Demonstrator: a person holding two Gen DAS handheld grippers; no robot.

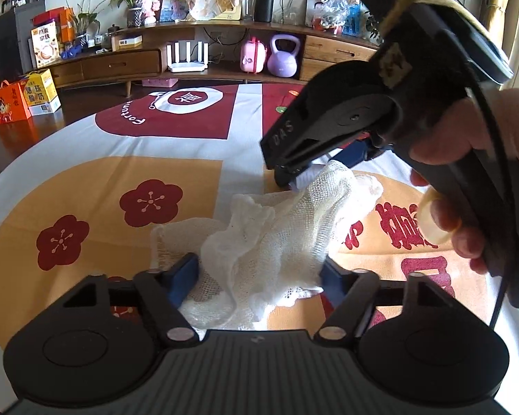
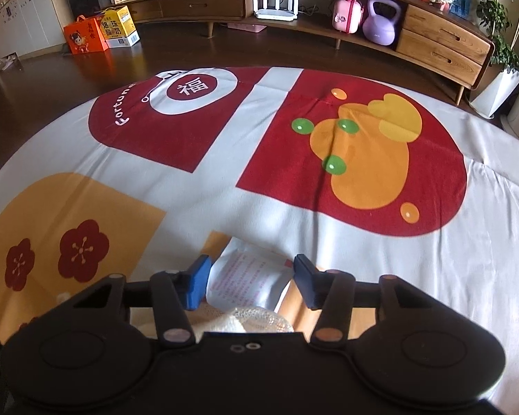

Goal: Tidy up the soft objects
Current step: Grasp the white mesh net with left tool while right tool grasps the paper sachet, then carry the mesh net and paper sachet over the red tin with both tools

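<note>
A crumpled white gauze cloth (image 1: 280,235) lies on the printed tablecloth (image 1: 97,186). My left gripper (image 1: 259,273) has its blue pads against both sides of the bunched near end of the cloth. In the left wrist view, a hand (image 1: 467,207) holds my right gripper (image 1: 296,178) tilted down at the cloth's raised far corner. In the right wrist view, the right gripper (image 2: 252,276) has a white packet with red print (image 2: 245,290) between its pads, which touch both its edges. A bit of gauze (image 2: 256,321) shows under the packet, close to the camera.
The tablecloth (image 2: 190,190) covers a large round table whose far edge drops to dark floor. Beyond stands a long wooden cabinet (image 2: 204,7) with a white router (image 2: 276,12), a pink case (image 2: 346,17) and a purple kettlebell (image 2: 380,24). Orange gift boxes (image 2: 86,36) sit on the floor.
</note>
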